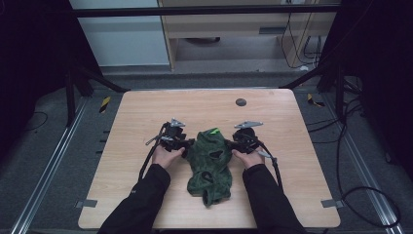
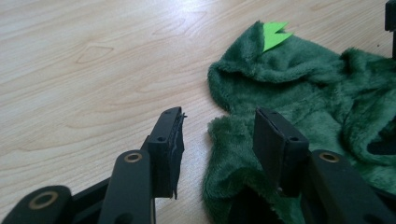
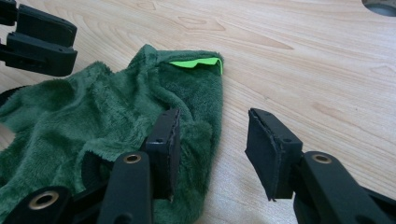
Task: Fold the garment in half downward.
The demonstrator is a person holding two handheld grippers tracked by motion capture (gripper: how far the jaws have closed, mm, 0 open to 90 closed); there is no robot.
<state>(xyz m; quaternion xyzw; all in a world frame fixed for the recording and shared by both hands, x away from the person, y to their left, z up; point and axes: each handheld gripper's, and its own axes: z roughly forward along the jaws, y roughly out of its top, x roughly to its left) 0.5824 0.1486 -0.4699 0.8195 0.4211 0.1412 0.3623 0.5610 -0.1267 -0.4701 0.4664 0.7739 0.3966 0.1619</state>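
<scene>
A single dark green plush garment [image 1: 210, 163] lies crumpled near the middle of the light wooden worktop [image 1: 146, 105], its length running from the centre toward the person's edge. One bright green pointed tab [image 1: 214, 130] sticks out at its far end.

Two tools flank it. The left tool [image 1: 185, 145] sits at the garment's left edge and the right tool [image 1: 234, 142] at its right edge, each held in one hand, with two dark sleeves coming in from the near edge.

In the left gripper view, the left tool's [image 2: 218, 135] jaws stand partly open and straddle the cloth's border: one jaw is over bare wood, the other over plush, and a fold of the garment [image 2: 299, 88] rises in the gap without being pinched.

In the right gripper view, the right tool [image 3: 212, 137] is likewise partly open, one jaw resting against the plush [image 3: 93, 112] and the other over bare wood, the hem lying between them, not clamped.

Open wood stretches wide on all sides: a broad strip beyond the garment up to the far edge, where one round dark grommet [image 1: 240, 102] sits, and clear bands left and right out to the side edges. The garment's near end stops short of the near edge.
</scene>
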